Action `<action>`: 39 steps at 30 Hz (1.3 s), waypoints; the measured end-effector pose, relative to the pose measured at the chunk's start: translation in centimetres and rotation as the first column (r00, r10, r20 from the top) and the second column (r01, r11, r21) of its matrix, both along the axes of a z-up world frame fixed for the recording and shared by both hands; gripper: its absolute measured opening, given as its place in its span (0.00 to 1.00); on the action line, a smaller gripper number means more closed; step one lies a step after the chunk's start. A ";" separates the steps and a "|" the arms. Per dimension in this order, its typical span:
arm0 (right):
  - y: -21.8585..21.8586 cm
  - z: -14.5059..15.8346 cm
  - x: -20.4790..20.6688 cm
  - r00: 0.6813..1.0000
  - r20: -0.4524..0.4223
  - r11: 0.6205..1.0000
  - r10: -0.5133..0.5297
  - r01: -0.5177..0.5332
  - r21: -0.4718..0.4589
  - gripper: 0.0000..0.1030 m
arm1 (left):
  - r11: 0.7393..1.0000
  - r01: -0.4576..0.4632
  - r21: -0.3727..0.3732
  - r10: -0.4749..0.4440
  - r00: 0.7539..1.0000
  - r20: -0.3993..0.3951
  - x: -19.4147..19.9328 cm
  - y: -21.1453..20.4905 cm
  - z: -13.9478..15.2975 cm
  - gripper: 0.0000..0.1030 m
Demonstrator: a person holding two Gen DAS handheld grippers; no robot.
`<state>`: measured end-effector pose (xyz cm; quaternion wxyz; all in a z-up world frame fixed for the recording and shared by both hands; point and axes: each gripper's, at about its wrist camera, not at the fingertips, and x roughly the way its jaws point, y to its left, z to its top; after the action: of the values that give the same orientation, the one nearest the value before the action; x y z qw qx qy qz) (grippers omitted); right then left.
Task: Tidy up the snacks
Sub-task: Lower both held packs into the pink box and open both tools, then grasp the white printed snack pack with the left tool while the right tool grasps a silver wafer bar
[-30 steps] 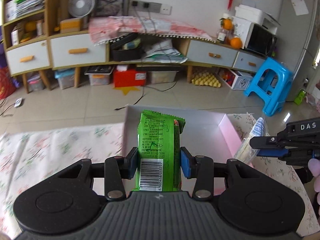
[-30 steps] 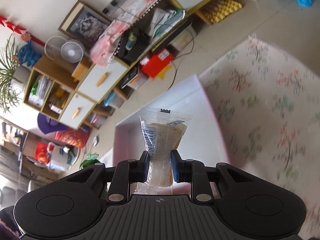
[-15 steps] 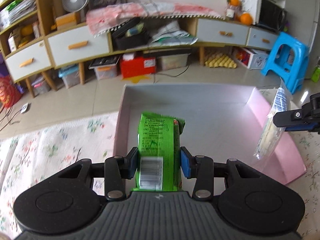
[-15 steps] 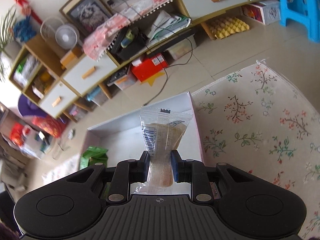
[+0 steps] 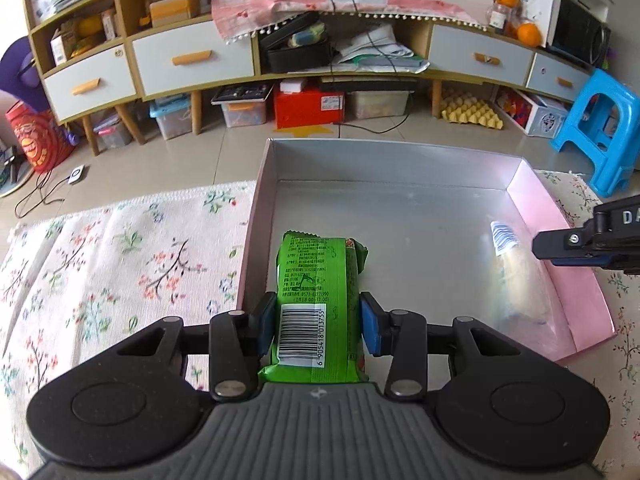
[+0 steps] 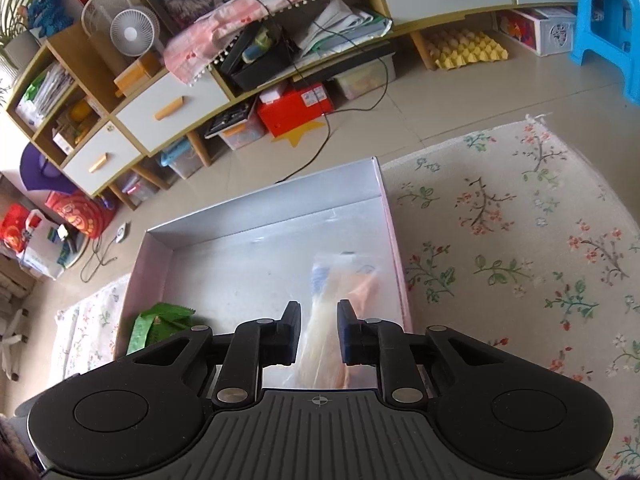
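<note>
In the left tool (image 5: 319, 322), the green packet (image 5: 316, 272) sits clamped.

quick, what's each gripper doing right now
left gripper: closed on the green snack packet
right gripper: closed on the clear packet, which looks blurred
</note>
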<state>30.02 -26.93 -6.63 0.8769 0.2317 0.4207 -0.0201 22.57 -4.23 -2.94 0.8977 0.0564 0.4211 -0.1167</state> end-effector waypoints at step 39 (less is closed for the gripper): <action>2.7 6.3 -6.3 0.997 0.038 0.995 0.067 -0.064 -0.078 0.82 | 0.999 -0.004 -0.032 0.007 0.996 0.085 -4.9 1.8 4.5 0.94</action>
<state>23.74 -24.27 -0.37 0.8936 0.1843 0.4093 -0.0026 17.63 -2.42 1.52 0.9160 0.0457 0.3807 -0.1184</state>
